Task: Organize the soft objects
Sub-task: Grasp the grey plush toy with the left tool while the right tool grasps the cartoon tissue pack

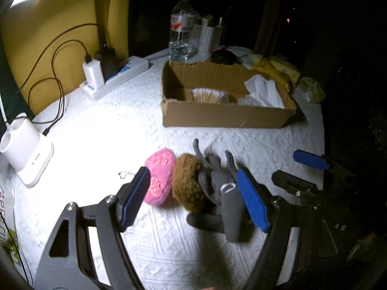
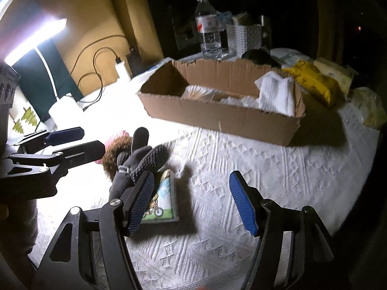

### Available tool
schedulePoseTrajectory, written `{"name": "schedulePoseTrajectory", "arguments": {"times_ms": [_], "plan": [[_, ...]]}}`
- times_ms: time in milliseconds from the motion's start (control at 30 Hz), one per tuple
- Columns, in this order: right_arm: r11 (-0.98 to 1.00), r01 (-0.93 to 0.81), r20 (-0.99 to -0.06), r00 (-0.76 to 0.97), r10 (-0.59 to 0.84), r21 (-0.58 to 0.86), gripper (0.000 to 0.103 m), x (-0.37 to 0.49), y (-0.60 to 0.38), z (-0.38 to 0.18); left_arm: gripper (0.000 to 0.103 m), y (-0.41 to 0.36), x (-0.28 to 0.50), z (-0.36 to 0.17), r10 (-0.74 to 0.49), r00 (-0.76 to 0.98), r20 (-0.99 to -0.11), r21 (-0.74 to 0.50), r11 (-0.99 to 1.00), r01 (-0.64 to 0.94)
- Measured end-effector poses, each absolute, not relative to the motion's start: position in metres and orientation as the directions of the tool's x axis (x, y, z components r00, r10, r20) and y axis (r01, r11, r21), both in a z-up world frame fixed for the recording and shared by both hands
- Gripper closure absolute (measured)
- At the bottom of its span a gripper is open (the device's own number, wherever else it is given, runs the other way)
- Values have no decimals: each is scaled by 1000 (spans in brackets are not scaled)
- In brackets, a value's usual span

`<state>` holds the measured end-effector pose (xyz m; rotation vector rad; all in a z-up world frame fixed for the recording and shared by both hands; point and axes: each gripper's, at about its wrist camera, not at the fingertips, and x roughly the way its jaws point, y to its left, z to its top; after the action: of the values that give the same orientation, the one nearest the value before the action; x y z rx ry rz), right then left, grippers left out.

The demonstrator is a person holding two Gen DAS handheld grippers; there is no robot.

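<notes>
Grey gloves (image 1: 225, 193), grip-dotted, beside brown pompom (image 1: 187, 183); left tool (image 1: 193, 198) and right tool (image 2: 192, 201) gape empty.

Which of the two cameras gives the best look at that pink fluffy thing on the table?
The left wrist view. There the pink puff lies in full light beside the brown puff, only its near edge hidden behind a gripper finger. In the right wrist view just a pink sliver peeks out behind the brown puff and gloves.

A table under a white embossed cloth (image 1: 193, 253) carries a cardboard box (image 1: 225, 116) toward its far edge, a power strip (image 1: 116, 78) at the far left, and near the front a pink pouf (image 1: 159, 178), brown pouf (image 1: 187, 183) and what seem grey gloves (image 1: 222, 188).
</notes>
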<state>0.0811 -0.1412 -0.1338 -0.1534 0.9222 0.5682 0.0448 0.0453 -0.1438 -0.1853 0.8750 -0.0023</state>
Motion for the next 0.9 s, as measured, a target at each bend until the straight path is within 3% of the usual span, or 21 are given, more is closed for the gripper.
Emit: {"name": "schedulePoseTrajectory", "arguments": {"times_ms": [700,767,833,900], "plan": [[775,-622,-855,334,397,117,35,67,-96,-177,28,47,38,-165,-74,596,-800,-159,983,-91],[771,-624,-854,328,404,125,38,67,-98,-178,28,44,38,-164,-78,595,-800,-157,984,-82],[774,-619,-854,325,406,133,51,68,-101,-178,28,40,39,-163,-82,594,-800,-154,985,-72],[779,-613,-854,331,402,129,52,69,-106,-176,28,36,39,-161,-82,595,-799,-147,987,-62]]}}
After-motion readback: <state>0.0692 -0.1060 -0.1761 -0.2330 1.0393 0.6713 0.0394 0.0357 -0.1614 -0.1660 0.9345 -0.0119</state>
